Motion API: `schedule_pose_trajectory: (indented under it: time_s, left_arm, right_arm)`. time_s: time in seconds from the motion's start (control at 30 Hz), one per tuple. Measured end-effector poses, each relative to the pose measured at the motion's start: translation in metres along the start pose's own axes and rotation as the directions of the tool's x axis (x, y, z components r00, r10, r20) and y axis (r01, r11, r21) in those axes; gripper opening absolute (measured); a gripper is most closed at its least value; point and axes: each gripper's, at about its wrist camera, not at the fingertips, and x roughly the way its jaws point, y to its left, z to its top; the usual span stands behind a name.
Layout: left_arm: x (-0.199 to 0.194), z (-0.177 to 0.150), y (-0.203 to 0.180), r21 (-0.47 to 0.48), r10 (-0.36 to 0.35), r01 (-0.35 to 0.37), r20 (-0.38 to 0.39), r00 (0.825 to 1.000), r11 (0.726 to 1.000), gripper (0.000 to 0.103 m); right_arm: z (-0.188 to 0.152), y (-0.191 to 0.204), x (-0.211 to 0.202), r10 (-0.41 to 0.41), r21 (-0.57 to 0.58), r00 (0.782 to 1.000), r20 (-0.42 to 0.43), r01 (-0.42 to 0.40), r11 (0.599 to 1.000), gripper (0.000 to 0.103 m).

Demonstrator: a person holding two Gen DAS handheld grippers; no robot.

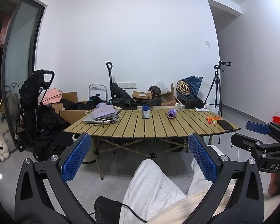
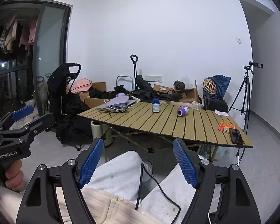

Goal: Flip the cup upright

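Both tongs, left (image 1: 139, 156) and right (image 2: 138, 160), spread, empty | purple cup (image 2: 183, 110) sideways on bench (image 2: 177, 128), well apart | risk: rolls when nudged

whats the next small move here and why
Probably bring the right gripper forward toward the purple cup. The cup lies on its side on the table, untouched, and both grippers are open and held back over the person's lap. The left gripper looks no closer.

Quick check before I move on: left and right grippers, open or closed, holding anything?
Left gripper: open, empty.
Right gripper: open, empty, far from the purple cup lying on its side.
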Motion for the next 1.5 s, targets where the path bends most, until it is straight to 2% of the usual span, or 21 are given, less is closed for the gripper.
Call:
schedule_pose_trajectory:
  time_s: [1.5]
  left_arm:
    - [-0.0015, 0.0007, 0.0049, 0.003, -0.008, 0.008, -0.017, 1.000, 1.000, 0.103]
  right_arm:
    - [-0.0041, 0.0005, 0.0002, 0.006, -0.014, 1.000, -0.013, -0.006, 1.000, 0.082]
